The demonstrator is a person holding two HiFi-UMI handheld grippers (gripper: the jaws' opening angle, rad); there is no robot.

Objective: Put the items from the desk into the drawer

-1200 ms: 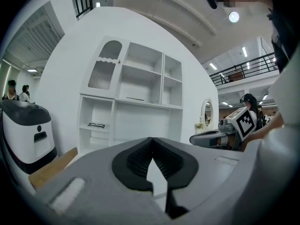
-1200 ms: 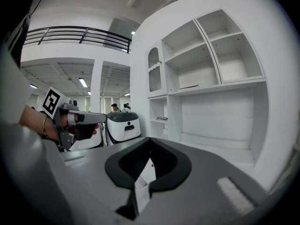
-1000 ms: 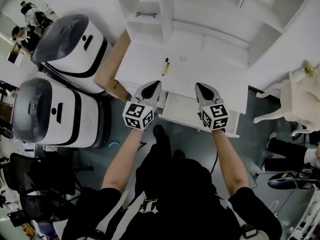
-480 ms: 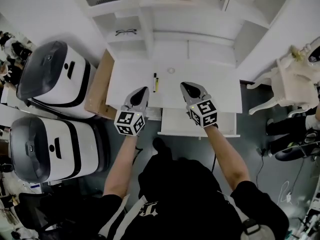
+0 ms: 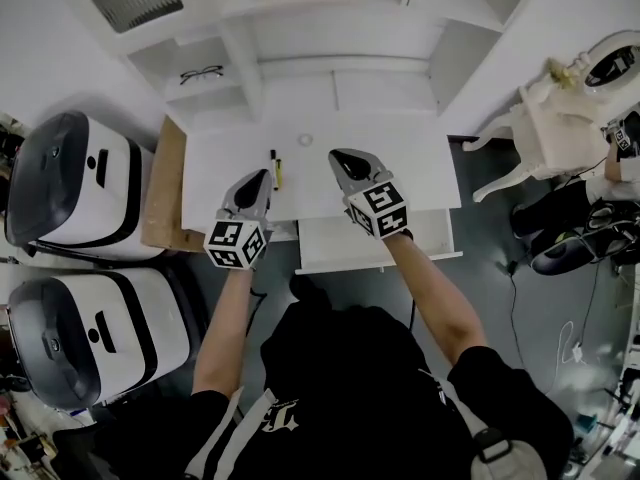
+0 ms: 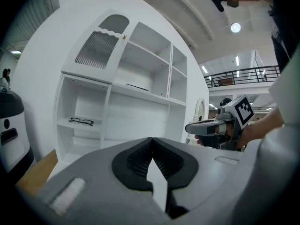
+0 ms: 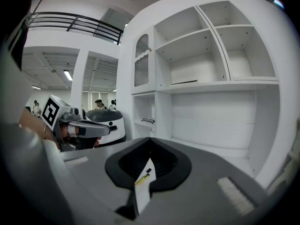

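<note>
A yellow-and-black pen [image 5: 276, 168] lies on the white desk [image 5: 420, 168], with a small pale ring [image 5: 305, 140] just beyond it. The pen [image 7: 143, 176] also shows through the gap of the right jaws. Under the desk's front edge the white drawer [image 5: 380, 264] stands pulled out. My left gripper [image 5: 260, 176] is shut and empty, hovering just left of the pen. My right gripper [image 5: 338, 155] is shut and empty too, over the desk to the pen's right. Each gripper view shows the other gripper: the right gripper [image 6: 206, 127] and the left gripper [image 7: 79, 128].
Black glasses [image 5: 203, 72] rest on a low left shelf of the white hutch [image 5: 330, 28]. Two white-and-black machines [image 5: 60, 173] [image 5: 85, 333] stand left of the desk beside a wooden board [image 5: 160, 183]. A white ornate chair [image 5: 555, 118] and a person's shoes [image 5: 570, 248] are on the right.
Both grippers have moved forward from the desk's front edge to over the desktop, nearer the pen. The head view has swung, shifting the desk leftward in the picture.
</note>
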